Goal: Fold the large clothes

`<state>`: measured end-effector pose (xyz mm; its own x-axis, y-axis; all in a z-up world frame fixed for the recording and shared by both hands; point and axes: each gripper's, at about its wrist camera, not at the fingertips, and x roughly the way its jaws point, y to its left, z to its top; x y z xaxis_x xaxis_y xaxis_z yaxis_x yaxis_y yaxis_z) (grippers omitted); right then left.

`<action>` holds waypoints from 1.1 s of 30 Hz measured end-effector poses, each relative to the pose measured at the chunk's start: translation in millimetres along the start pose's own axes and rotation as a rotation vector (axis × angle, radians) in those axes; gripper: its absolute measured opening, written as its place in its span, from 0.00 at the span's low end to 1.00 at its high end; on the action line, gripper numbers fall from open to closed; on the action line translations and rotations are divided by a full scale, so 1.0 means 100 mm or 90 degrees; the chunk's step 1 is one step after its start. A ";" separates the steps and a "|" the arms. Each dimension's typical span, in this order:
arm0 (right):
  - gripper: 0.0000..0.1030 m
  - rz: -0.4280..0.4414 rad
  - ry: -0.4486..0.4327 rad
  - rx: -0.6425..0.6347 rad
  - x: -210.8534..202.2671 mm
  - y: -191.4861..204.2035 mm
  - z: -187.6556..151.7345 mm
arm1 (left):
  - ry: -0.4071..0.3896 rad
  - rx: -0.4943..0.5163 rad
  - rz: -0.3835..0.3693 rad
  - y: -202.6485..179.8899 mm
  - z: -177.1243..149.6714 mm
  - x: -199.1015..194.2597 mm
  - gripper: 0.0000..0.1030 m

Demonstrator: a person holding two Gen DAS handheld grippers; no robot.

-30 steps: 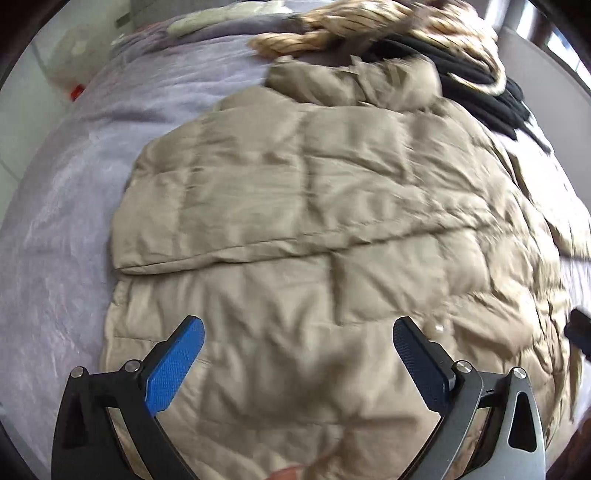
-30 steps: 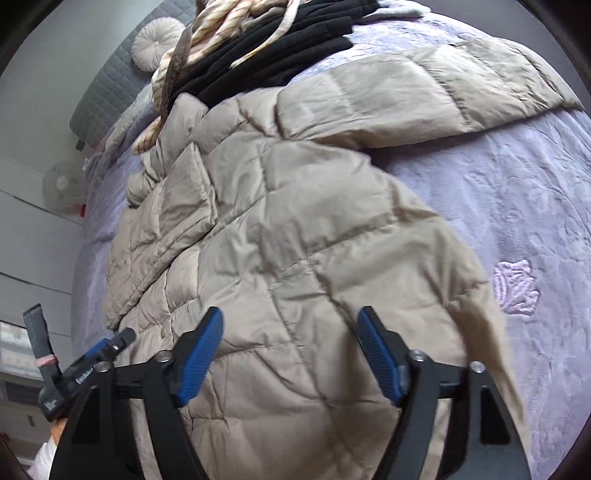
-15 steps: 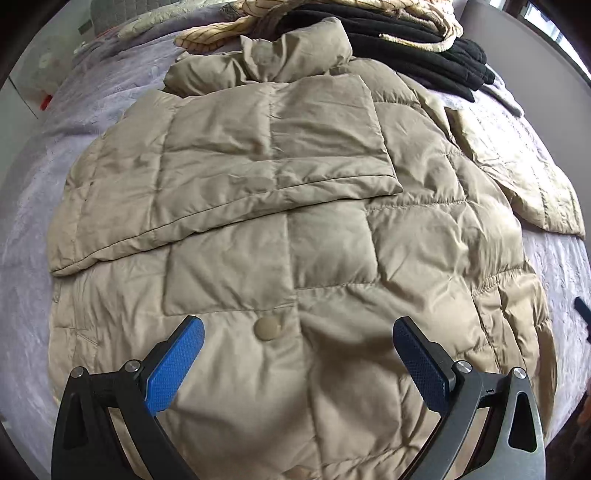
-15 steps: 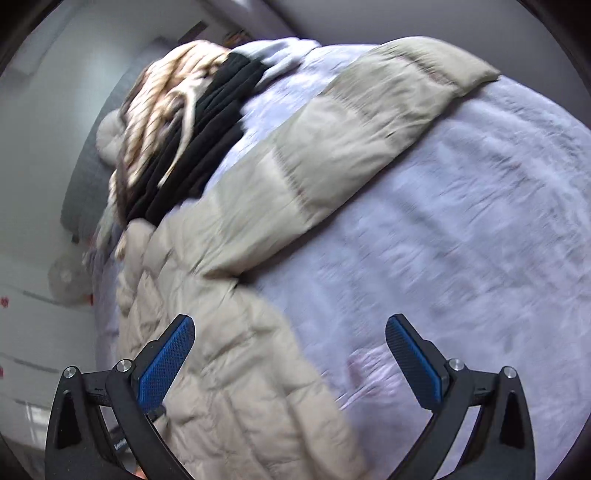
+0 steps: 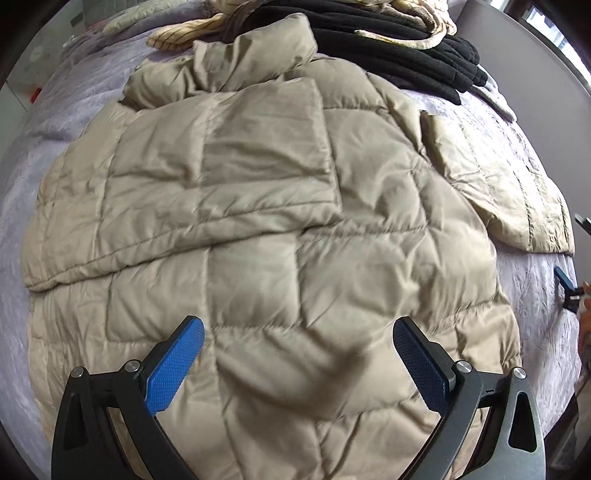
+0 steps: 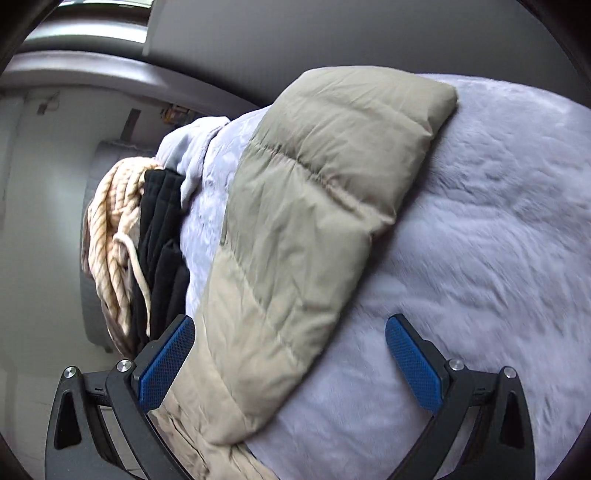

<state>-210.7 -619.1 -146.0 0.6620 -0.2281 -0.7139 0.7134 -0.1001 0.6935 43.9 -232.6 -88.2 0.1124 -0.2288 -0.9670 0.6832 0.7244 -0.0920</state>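
Observation:
A beige quilted puffer jacket (image 5: 258, 229) lies spread on a lavender bed cover (image 5: 44, 122), one sleeve folded across its chest. The other sleeve (image 5: 509, 184) stretches out to the right. My left gripper (image 5: 297, 352) hovers open above the jacket's lower body, nothing between its blue pads. In the right wrist view that outstretched sleeve (image 6: 314, 221) runs away toward its cuff (image 6: 402, 99). My right gripper (image 6: 290, 356) hangs wide open over the sleeve's near part, pads apart from the cloth. A bit of the right gripper (image 5: 567, 286) shows at the left view's right edge.
A pile of black garments (image 5: 399, 40) and a cream striped knit (image 5: 207, 26) lies beyond the jacket's collar; both also show in the right wrist view, black garments (image 6: 162, 258) beside the knit (image 6: 110, 243). Pale walls and a bed edge lie past the cuff.
The right gripper swung off the jacket body to the outstretched sleeve, rolled, and its jaws widened. The left gripper slid along the jacket, bringing the collar and right sleeve into view.

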 end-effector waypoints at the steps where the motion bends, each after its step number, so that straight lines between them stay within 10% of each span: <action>1: 1.00 0.005 0.000 0.008 0.06 0.00 0.04 | 0.000 0.003 0.001 -0.04 0.02 0.01 0.99; 7: 0.96 0.047 0.004 0.056 0.27 0.07 0.18 | -0.005 0.032 0.012 -0.21 0.07 0.04 0.99; 12: 0.21 0.085 0.041 0.120 0.41 0.04 0.19 | -0.005 0.038 0.022 -0.23 0.11 0.05 0.99; 14: 0.10 0.100 0.045 0.111 0.42 0.10 0.15 | -0.008 0.035 0.028 -0.21 0.14 0.04 0.99; 24: 0.09 0.139 0.068 -0.076 0.21 1.03 -0.22 | -0.022 -0.010 0.046 0.16 0.09 -0.10 0.99; 33: 0.09 0.152 0.120 -0.411 0.31 2.46 -1.48 | -0.029 -0.050 0.052 0.61 0.07 -0.17 0.99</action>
<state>19.4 -507.4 -11.5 0.8040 0.0043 -0.5947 0.4993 0.5384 0.6789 89.3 -189.1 -75.8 0.1991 -0.1948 -0.9604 0.6122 0.7900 -0.0333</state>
